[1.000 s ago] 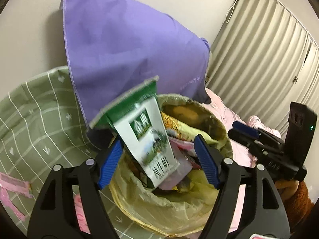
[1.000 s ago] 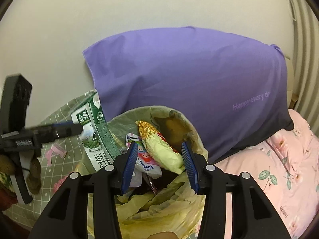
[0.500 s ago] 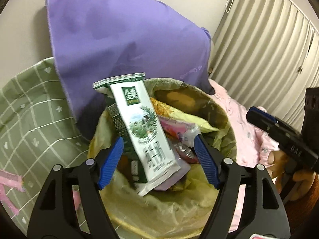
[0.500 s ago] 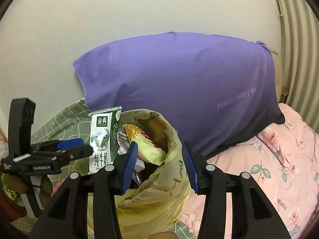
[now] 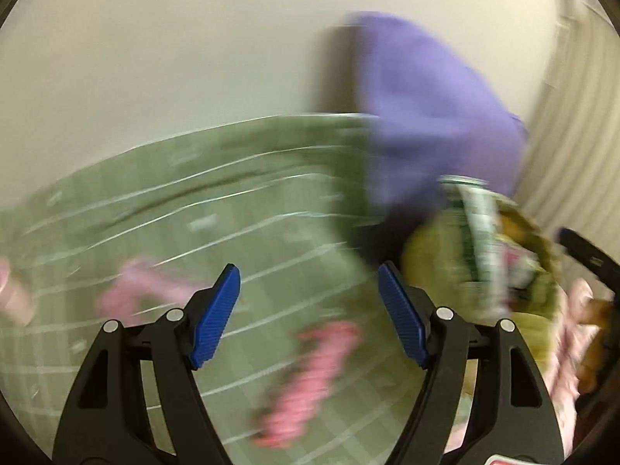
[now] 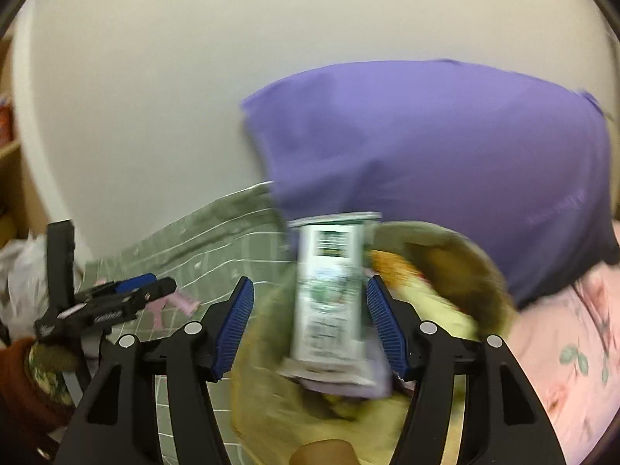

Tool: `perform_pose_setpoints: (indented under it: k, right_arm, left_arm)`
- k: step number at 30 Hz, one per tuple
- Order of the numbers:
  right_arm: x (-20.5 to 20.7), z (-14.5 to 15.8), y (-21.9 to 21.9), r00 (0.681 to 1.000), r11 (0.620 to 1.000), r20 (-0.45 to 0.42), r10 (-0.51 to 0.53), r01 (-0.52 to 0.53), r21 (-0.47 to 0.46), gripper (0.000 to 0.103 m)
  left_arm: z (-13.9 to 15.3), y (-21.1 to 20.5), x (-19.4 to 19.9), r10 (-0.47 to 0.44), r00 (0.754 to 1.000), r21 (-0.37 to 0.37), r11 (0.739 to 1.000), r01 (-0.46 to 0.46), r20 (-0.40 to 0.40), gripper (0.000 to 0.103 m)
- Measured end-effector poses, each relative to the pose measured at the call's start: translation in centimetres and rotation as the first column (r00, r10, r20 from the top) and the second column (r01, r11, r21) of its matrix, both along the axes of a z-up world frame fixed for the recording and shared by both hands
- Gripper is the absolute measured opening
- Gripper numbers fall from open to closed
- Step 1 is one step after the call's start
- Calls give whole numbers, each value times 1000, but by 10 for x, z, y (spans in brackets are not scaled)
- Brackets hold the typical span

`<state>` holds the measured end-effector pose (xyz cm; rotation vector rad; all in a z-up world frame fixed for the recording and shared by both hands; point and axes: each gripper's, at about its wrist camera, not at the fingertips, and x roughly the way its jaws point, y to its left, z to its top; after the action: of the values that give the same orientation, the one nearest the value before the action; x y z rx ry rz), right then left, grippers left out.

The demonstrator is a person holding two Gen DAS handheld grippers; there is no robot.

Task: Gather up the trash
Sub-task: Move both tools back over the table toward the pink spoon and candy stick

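A: Wrappers (image 5: 310,379), pink and blurred, lie on the green sheet (image 5: 240,209) under the wide, empty left tool (image 5: 310,317).

B: Right tool (image 6: 310,325), jaws opening, frames the milk carton (image 6: 329,290) standing in the yellow trash bag (image 6: 271,399); the bag's contents are smeared.

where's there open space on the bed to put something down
Bare green checked sheet lies between the wall, the purple pillow and the pink scraps. It is crowded at the full trash bag, where the milk carton sticks out.

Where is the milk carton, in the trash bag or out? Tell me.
In. The milk carton stands among other wrappers inside the yellow trash bag, its top poking above the rim.
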<state>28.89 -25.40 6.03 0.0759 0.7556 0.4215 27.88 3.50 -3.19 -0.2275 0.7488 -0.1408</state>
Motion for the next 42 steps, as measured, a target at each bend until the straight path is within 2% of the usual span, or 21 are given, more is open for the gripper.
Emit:
perform_pose_setpoints:
  k: [3, 5, 7, 9, 14, 18, 20, 23, 25, 26, 28, 29, 30, 37, 42]
  right_arm:
    - [8, -8, 43, 995, 996, -36, 89, -90, -20, 57]
    - [11, -17, 80, 987, 985, -38, 159, -161, -57, 57]
    - [17, -30, 111, 973, 973, -61, 223, -226, -49, 57]
    - [26, -48, 142, 956, 959, -97, 277, -281, -29, 57]
    - [40, -108, 225, 910, 916, -172, 376, -394, -81, 57]
    - [66, -150, 277, 865, 874, -227, 448, -477, -90, 57]
    - [78, -166, 292, 848, 857, -257, 463, -502, -112, 53]
    - [89, -185, 307, 830, 840, -323, 455, -520, -152, 47]
    - [89, -185, 307, 825, 837, -324, 463, -527, -146, 43]
    - [88, -185, 307, 815, 827, -335, 472, -541, -151, 33]
    - [85, -186, 307, 808, 819, -341, 481, -553, -155, 29]
    - [82, -184, 304, 802, 817, -343, 490, -559, -140, 15]
    - [79, -182, 302, 800, 819, -348, 489, -558, -132, 11]
    - [64, -135, 255, 855, 887, -280, 437, -462, -26, 8]
    - [55, -120, 232, 881, 912, -265, 391, -409, -15, 7]
  left_arm:
    - [-19, 58, -7, 140, 988, -30, 989, -142, -65, 70]
    - [-26, 86, -17, 209, 975, -15, 977, -211, -76, 70]
    - [-32, 113, -27, 268, 959, -12, 963, -270, -92, 70]
    - [-35, 132, -37, 303, 947, -17, 952, -307, -109, 70]
    - [-39, 169, -57, 362, 924, 38, 932, -360, -122, 72]
    - [-53, 189, -63, 376, 910, 26, 926, -377, -177, 73]
    - [-60, 195, -66, 374, 906, 11, 925, -380, -200, 73]
    - [-66, 197, -69, 365, 904, 13, 928, -372, -224, 73]
    - [-67, 198, -70, 356, 906, 25, 933, -360, -229, 73]
    - [-67, 197, -69, 353, 907, 30, 934, -356, -229, 73]
    - [-67, 196, -67, 345, 910, 32, 937, -347, -229, 73]
    - [-67, 196, -65, 341, 912, 29, 939, -343, -228, 73]
    - [-67, 194, -63, 335, 915, 26, 941, -338, -226, 73]
    - [-64, 178, -42, 243, 951, -12, 968, -250, -194, 73]
    - [-68, 161, -12, 158, 971, 15, 987, -158, -179, 73]
